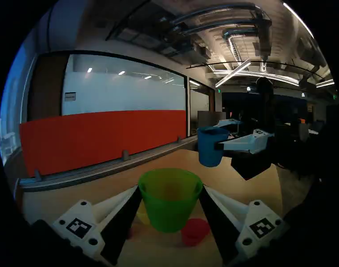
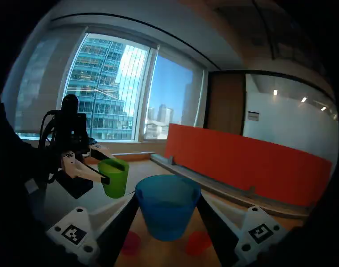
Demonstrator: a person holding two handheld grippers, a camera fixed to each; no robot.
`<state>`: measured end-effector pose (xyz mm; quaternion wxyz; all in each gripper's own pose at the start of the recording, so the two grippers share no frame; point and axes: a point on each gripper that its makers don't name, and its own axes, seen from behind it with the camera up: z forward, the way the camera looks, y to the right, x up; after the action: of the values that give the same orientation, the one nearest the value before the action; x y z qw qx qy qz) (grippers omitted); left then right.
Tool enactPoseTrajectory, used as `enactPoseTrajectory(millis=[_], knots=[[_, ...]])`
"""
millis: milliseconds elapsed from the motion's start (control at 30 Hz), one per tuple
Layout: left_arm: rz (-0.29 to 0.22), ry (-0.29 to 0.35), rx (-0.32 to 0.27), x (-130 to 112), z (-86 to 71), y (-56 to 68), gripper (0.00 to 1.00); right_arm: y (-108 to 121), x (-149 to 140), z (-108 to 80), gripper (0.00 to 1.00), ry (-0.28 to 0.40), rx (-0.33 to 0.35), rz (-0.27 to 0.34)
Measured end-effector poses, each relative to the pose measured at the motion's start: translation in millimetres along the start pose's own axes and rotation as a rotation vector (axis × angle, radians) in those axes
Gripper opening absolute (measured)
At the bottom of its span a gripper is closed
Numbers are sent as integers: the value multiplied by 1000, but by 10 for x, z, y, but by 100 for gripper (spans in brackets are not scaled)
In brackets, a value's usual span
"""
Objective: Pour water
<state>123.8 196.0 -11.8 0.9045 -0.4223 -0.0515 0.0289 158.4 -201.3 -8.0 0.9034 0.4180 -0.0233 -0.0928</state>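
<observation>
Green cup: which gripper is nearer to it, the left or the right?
Left. The left gripper grips the green cup, a finger on each side. The right gripper holds the blue cup, apart from the green one.

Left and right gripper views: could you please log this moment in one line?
left gripper: shut on green cup | right gripper: shut on blue cup | cups: upright, apart, above table | pour: not begun

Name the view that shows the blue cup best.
The right gripper view: the blue cup sits large between the fingers of the right gripper, rim visible. The left gripper view shows the cup small, farther off.
</observation>
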Motion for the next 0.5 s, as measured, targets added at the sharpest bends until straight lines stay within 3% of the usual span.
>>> enactPoseTrajectory(millis=[500], knots=[[-5,-2,-28,-94,29,157,87,12,183,80,90,0,18,-120]])
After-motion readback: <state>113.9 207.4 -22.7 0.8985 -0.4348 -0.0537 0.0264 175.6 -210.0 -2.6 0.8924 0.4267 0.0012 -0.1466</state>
